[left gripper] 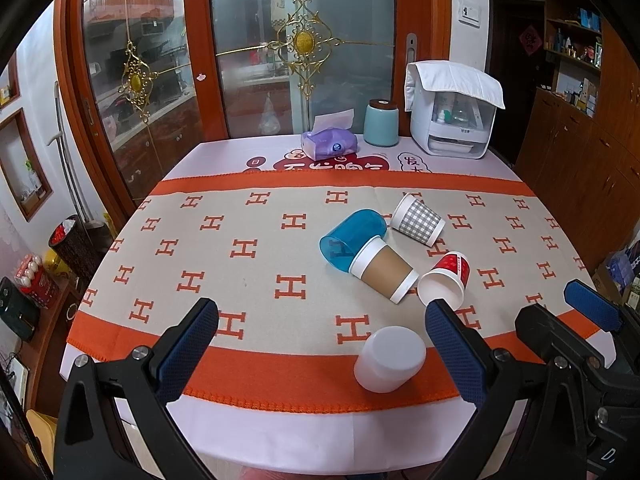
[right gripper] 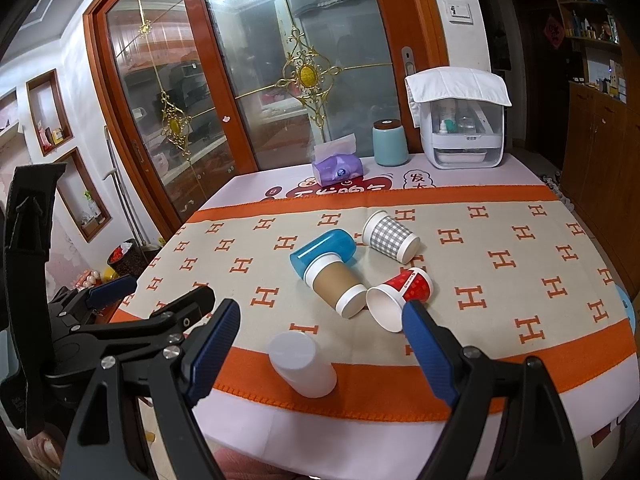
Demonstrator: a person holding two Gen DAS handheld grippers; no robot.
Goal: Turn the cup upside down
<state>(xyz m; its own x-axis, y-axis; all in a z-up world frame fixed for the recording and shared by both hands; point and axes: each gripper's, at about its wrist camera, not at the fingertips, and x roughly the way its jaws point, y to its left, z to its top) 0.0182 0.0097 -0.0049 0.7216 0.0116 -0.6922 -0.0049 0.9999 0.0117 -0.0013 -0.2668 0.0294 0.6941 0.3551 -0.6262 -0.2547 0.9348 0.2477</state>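
A white plastic cup (left gripper: 390, 358) stands upside down on the orange border near the table's front edge; it also shows in the right wrist view (right gripper: 303, 364). Behind it several cups lie on their sides: a blue plastic cup (left gripper: 352, 238), a brown paper cup (left gripper: 384, 270), a red paper cup (left gripper: 446, 280) and a grey checked cup (left gripper: 418, 220). My left gripper (left gripper: 320, 338) is open and empty, above the front edge with the white cup between its fingers' lines. My right gripper (right gripper: 320, 338) is open and empty, just behind the white cup.
At the table's far edge stand a purple tissue pack (left gripper: 329, 143), a teal canister (left gripper: 381, 122) and a white appliance (left gripper: 454, 110) under a cloth. Glass doors rise behind. A wooden cabinet (left gripper: 580, 140) stands on the right. The right gripper's finger (left gripper: 592, 306) shows at right.
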